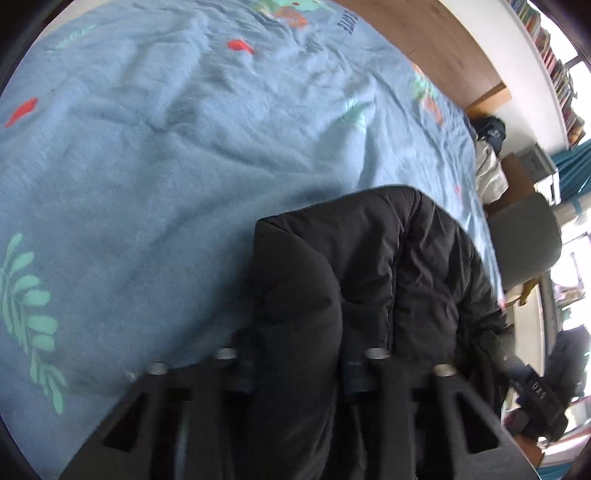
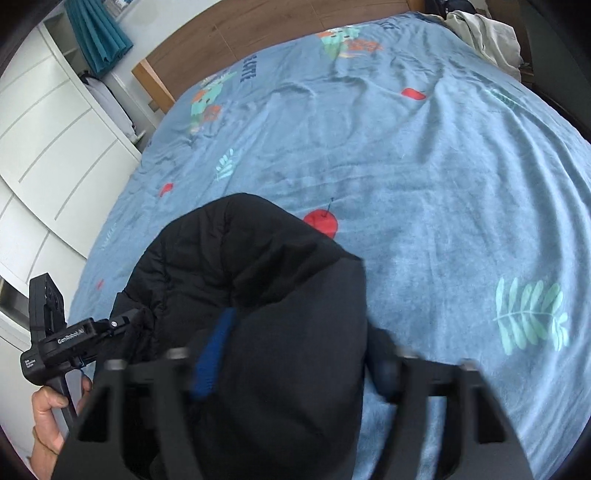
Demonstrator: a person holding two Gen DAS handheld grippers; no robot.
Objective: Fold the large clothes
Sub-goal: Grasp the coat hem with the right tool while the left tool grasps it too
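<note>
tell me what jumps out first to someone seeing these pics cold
A bulky black puffer jacket fills the near middle of both views, bunched up between the fingers of the left gripper and the right gripper, each closed on a fold of it. Beneath it stretches a blue bedspread printed with green leaves and red shapes. At the far edge of the bed lies a pile of pale clothing.

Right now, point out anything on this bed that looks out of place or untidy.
A loose heap of beige and dark clothing sits crumpled at the far corner of the blue leaf-print bedspread, which is rumpled in ridges. The black puffer jacket is bunched between both claws, as expected mid-fold.
</note>
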